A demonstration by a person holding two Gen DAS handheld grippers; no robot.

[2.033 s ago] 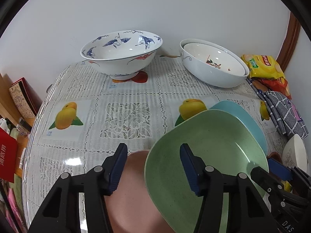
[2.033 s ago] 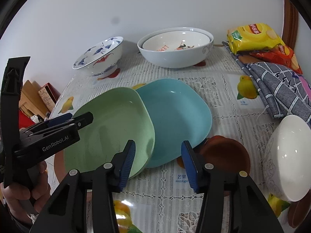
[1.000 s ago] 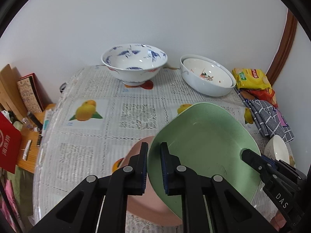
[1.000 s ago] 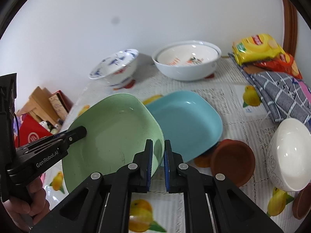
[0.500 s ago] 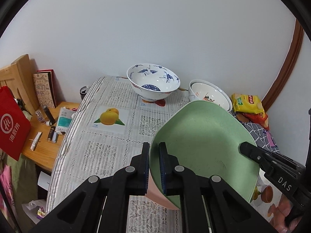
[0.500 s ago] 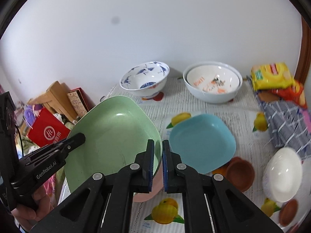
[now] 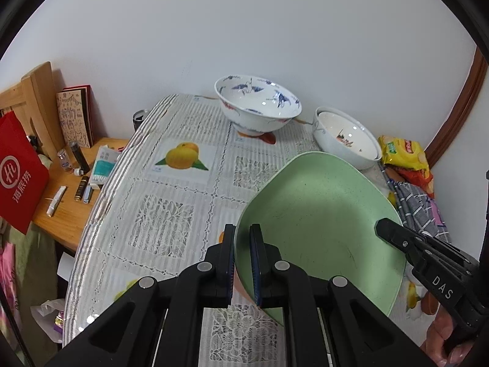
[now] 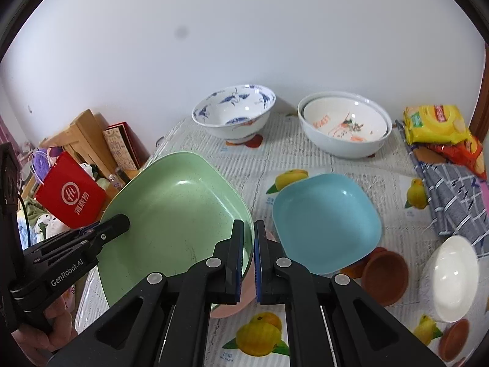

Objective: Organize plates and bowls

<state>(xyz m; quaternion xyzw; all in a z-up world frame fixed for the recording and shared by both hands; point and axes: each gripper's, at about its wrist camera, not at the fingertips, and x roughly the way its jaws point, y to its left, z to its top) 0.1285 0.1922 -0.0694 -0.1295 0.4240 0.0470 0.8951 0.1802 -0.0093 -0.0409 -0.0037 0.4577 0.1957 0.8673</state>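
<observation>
Green plate [image 8: 171,214] is clamped at opposite rims by left gripper [image 7: 242,260] and right gripper [image 8: 248,260], held above lace-clothed table [image 7: 171,183]. Blue plate [image 8: 327,223] is seen beyond right fingers; white wall [image 8: 244,30] behind.

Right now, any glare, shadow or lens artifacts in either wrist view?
Left wrist: dark shadow across the green plate, glare streaks on the tablecloth edge, fisheye vignette at the corners. Right wrist: grey smudge over the wall, highlights on the white bowl and blue plate.
</observation>
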